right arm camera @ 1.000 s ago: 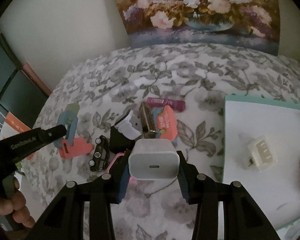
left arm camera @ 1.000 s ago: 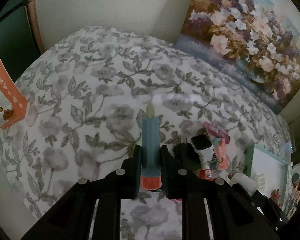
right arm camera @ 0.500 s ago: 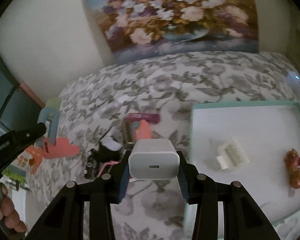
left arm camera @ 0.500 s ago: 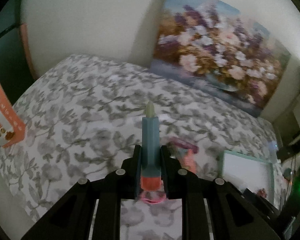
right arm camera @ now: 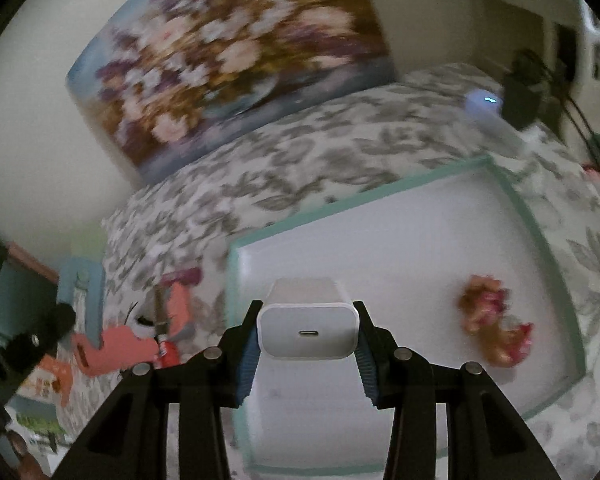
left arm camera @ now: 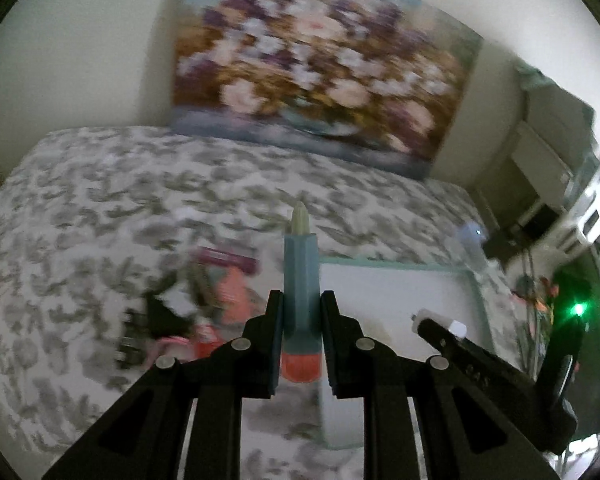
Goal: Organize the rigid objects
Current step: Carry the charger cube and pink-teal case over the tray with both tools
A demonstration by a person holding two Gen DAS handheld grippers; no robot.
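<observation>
Grey-and-white floral bedding covers a bed, and a large flower painting is leaned against the pale wall behind it. On the bed a white tray with a mint-green rim is laid, and a small gold-and-pink figurine is seen lying on its white floor toward the right side.

A blue marker-like object with an orange end and a pale tip is clamped between the fingers of the left gripper, held upright in that camera's view, above the left edge of the tray. A white USB-C charger block is gripped by the right gripper, its port facing the camera, and it is held over the near left part of the tray's white floor.

Left of the tray, a blurred cluster of small objects is left on the bedding: a magenta stick, salmon-coloured pieces and something black; finer detail cannot be told. In the right wrist view the left gripper is seen at the far left with its blue and orange object. A small white device with a lit dot is set on the bedding beyond the tray.
</observation>
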